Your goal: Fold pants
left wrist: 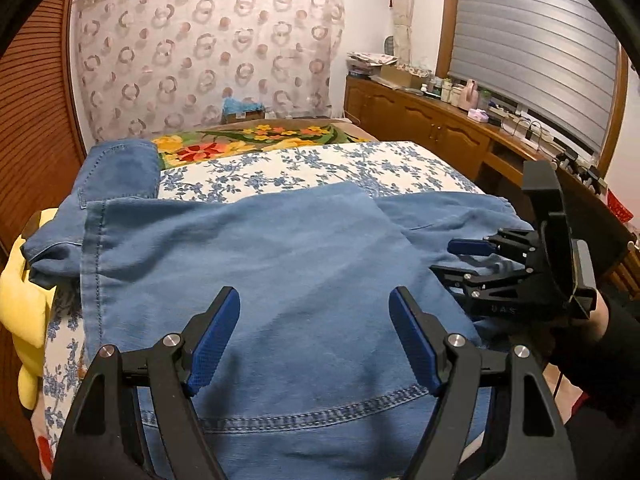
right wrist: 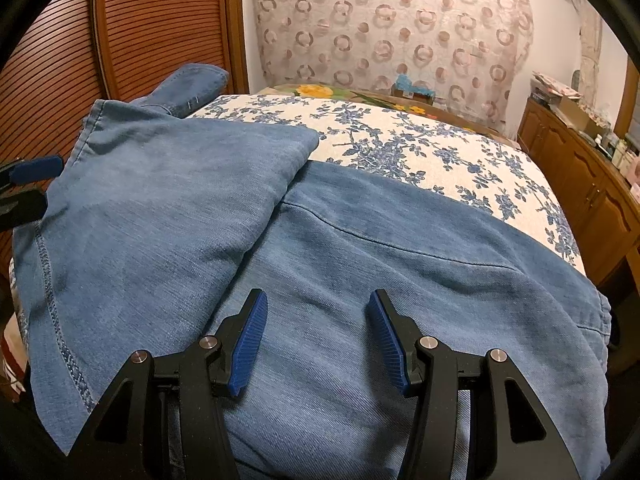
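Blue denim pants (left wrist: pixel 260 264) lie on the bed, one leg folded over the rest so its stitched hem runs down the left. They also fill the right wrist view (right wrist: pixel 360 264). My left gripper (left wrist: pixel 314 300) is open and empty, its fingers hovering just over the folded leg. My right gripper (right wrist: pixel 318 304) is open and empty above the lower layer of denim; in the left wrist view it (left wrist: pixel 444 258) is at the pants' right edge, jaws apart. Another denim part (left wrist: pixel 120 168) trails off to the far left.
The bed has a blue-flowered white cover (left wrist: pixel 320 168) and a bright flowered blanket (left wrist: pixel 248 140) beyond. A yellow plush toy (left wrist: pixel 24 304) sits at the bed's left edge. A wooden cabinet (left wrist: pixel 440 124) with clutter runs along the right; a slatted wooden door (right wrist: pixel 120 40) stands left.
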Motion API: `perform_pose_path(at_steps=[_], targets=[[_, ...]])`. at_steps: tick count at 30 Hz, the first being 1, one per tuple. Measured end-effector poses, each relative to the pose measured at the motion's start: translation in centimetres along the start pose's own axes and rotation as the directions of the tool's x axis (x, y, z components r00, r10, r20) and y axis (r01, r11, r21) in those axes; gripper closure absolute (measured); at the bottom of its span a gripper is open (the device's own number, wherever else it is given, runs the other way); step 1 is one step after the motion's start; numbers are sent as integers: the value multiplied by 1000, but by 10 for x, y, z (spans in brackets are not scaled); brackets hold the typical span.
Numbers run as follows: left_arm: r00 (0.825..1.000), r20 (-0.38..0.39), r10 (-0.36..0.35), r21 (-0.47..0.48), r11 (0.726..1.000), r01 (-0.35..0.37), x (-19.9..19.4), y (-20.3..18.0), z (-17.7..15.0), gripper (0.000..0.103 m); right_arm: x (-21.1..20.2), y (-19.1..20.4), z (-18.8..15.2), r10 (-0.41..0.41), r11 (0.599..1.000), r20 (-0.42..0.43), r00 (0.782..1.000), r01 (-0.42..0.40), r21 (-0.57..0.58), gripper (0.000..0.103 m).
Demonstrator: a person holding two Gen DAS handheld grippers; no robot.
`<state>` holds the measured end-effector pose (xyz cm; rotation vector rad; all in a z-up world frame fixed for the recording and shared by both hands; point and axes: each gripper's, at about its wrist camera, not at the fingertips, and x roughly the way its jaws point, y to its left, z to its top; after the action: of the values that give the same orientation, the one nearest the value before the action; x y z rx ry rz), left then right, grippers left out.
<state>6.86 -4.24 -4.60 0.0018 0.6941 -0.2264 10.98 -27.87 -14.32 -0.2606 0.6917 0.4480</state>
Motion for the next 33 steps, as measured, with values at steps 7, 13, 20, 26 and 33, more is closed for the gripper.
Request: perform_pose_path(at_steps=[7,13,20,26,33], targets=[[1000,-3,-12,23,1000,12,0,-13,-2,25,-14,-16,-3,13,999,-26,1000,-11,50,48],[1000,-11,-28,35,999,29,2,-23,-4,25,-65,-46,-12,-38,995,33,999,35,93,48],[998,-38,-48,32,998,49,12,-30,-8,25,-117,-85,-40,-150,979,49,987,141,148,48],[995,-75,-65,25,997,67,22,-35,-14,25,-143,-117,-71,-227,951,13,974,219,217,48],[990,-121,-66,24,997,70,37,-41,-23,25,-151,-131,-94,-223,932,-34,974,223,284,48]])
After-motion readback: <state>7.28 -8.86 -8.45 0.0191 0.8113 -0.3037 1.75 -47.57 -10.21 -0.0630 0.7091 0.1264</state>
